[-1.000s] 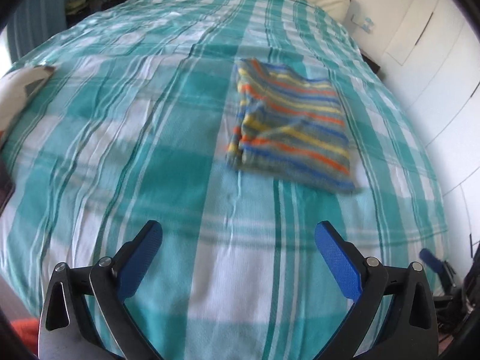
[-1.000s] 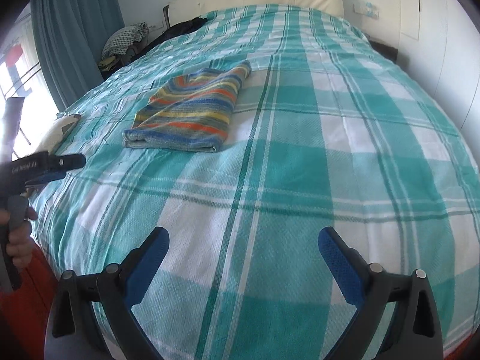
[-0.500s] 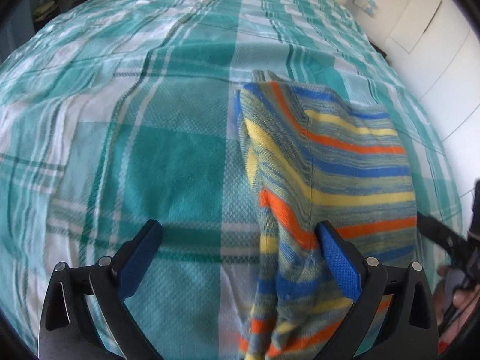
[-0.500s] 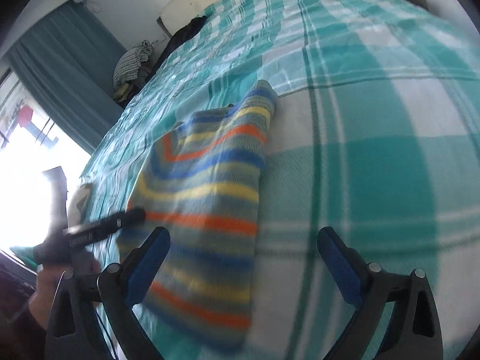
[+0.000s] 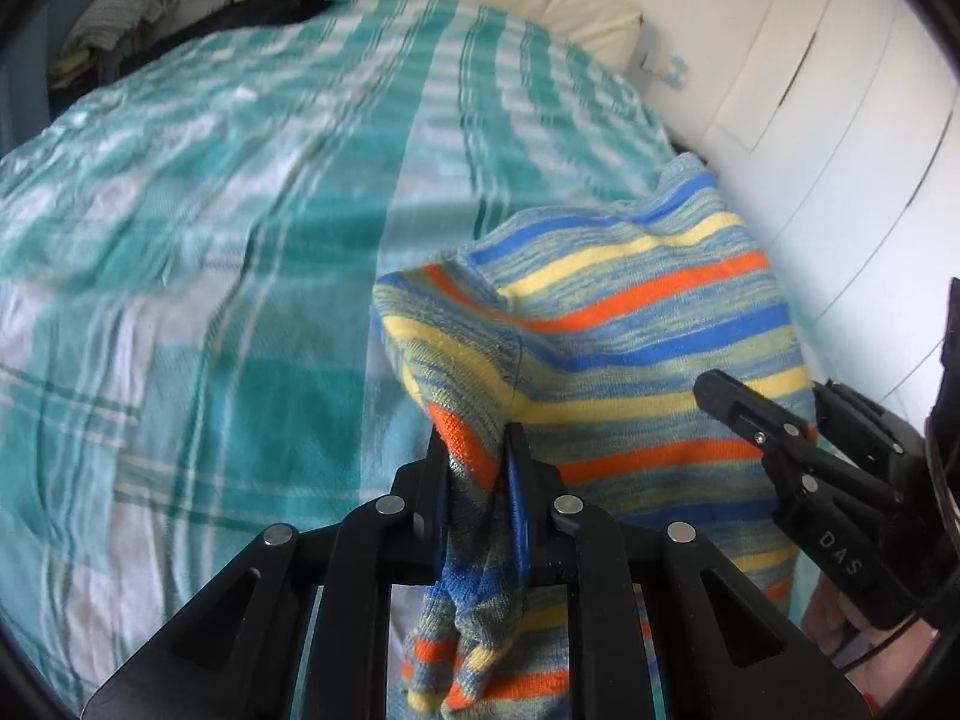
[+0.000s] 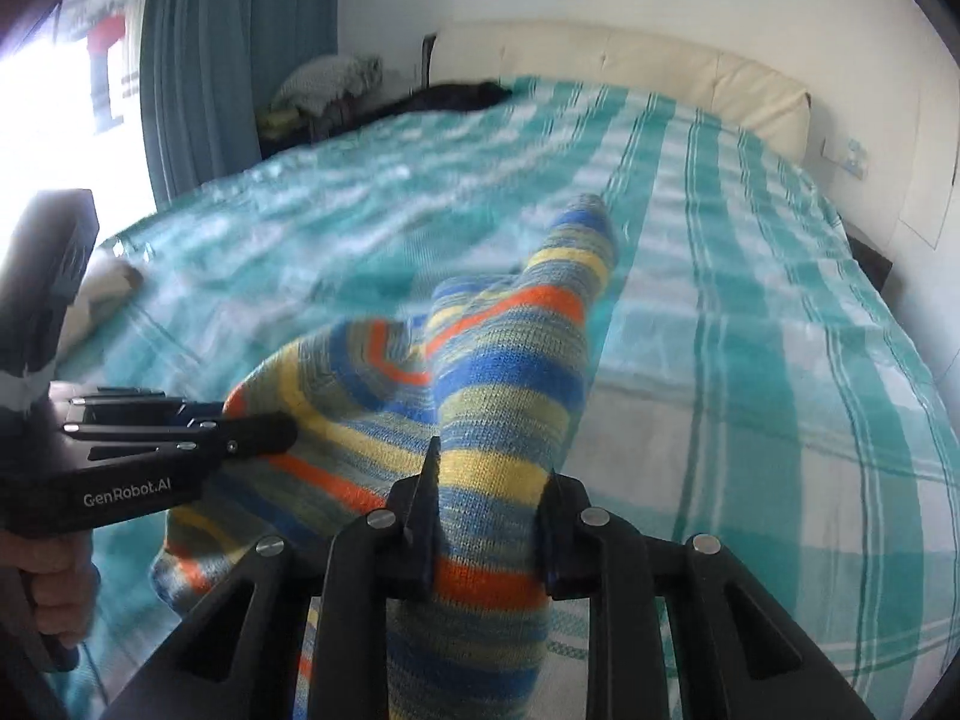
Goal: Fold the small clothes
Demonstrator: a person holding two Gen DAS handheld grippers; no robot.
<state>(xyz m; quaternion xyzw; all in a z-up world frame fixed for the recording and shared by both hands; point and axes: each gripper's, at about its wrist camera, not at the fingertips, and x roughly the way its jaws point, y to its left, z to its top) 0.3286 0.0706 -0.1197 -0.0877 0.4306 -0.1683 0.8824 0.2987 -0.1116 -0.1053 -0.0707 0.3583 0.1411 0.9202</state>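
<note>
Both tongs (left, right) pinch striped sweater.

The left wrist view looks forward along the left tool, from just behind its fingers and low over the bed, facing up the bed toward the headboard. It sits very near the striped garment, which fills the frame ahead and right of the tool. The right tool enters from the right edge.

The right wrist view looks along the right tool in much the same direction, equally close, with the garment straight ahead and the left tool coming in at its left.

Both views share the garment, the bed, the headboard and each other's tool.
</note>
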